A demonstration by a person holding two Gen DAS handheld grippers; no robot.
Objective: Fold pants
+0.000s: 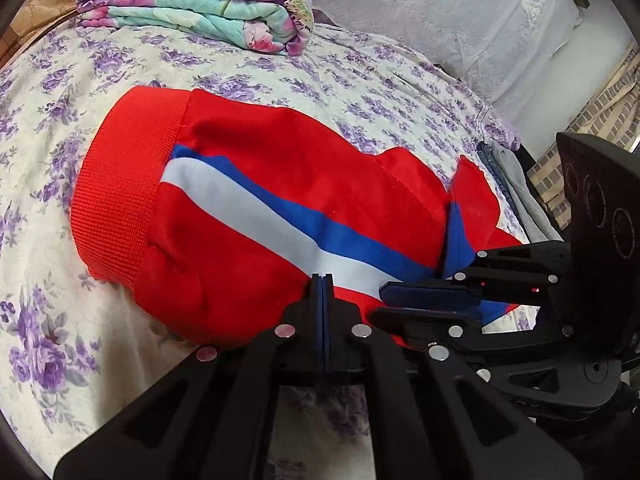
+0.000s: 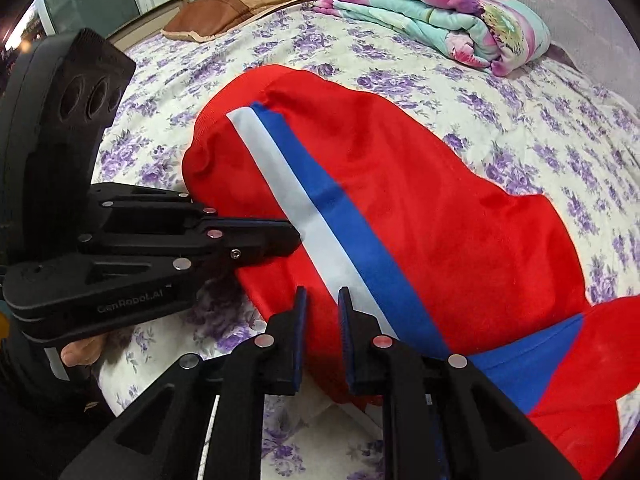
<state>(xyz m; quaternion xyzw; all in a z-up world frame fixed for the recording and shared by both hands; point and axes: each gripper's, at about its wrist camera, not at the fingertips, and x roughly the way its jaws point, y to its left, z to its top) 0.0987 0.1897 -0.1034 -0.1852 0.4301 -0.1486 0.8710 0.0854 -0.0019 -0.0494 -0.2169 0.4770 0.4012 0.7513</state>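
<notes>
The red pants (image 1: 248,208) lie on the bed (image 1: 60,320), filling the middle of both views, with a white and blue stripe (image 2: 320,220) running lengthwise and the ribbed waistband (image 1: 120,184) at centre left of the left wrist view. In that view the left tool (image 1: 322,280) enters from the bottom centre, angled downward, its two fingers pressed flat together with no gap; the tips sit at the near edge of the fabric by the stripe, and whether any cloth is caught between them cannot be told. In the right wrist view the same left tool (image 2: 294,236) reaches in from the left edge, lying nearly level across the frame, its tip at the pants' near edge; part of a hand (image 2: 80,354) shows under its body at lower left. The right tool (image 2: 323,300) comes up from the bottom centre, pointing steeply down, fingers parted by a narrow gap; red cloth and stripe show behind the gap, but the pads are not seen pressing on them. In the left wrist view the right tool (image 1: 384,300) lies at lower right, over the pants' near edge. A folded floral quilt (image 1: 200,12) rests at the top of the frame, apart from the pants.
</notes>
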